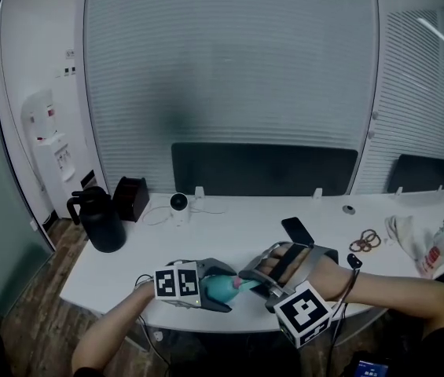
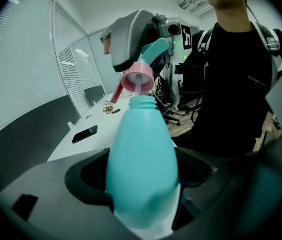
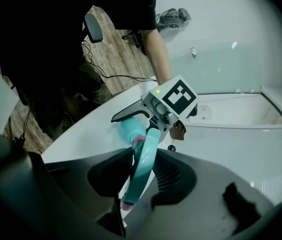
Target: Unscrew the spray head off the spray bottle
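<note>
My left gripper [image 1: 208, 289] is shut on the teal spray bottle [image 1: 223, 288], just above the table's front edge. In the left gripper view the bottle body [image 2: 141, 169] sits between my jaws and its threaded neck [image 2: 143, 102] is bare. The spray head's pink collar [image 2: 137, 79] hangs just off the neck, and a white dip tube [image 2: 140, 90] runs from it down into the bottle. My right gripper [image 1: 253, 280] is shut on the spray head [image 3: 143, 166]. The right gripper view shows the collar [image 3: 138, 142], the bottle [image 3: 130, 128] beyond it, and the left gripper's marker cube [image 3: 177, 96].
On the white table [image 1: 229, 238] stand a black jug [image 1: 100, 220], a black box [image 1: 131, 197] and a small white round device [image 1: 178, 203]. A phone [image 1: 297, 230], hair ties [image 1: 365, 240] and plastic bags [image 1: 426, 242] lie to the right. A water dispenser [image 1: 49, 151] stands far left.
</note>
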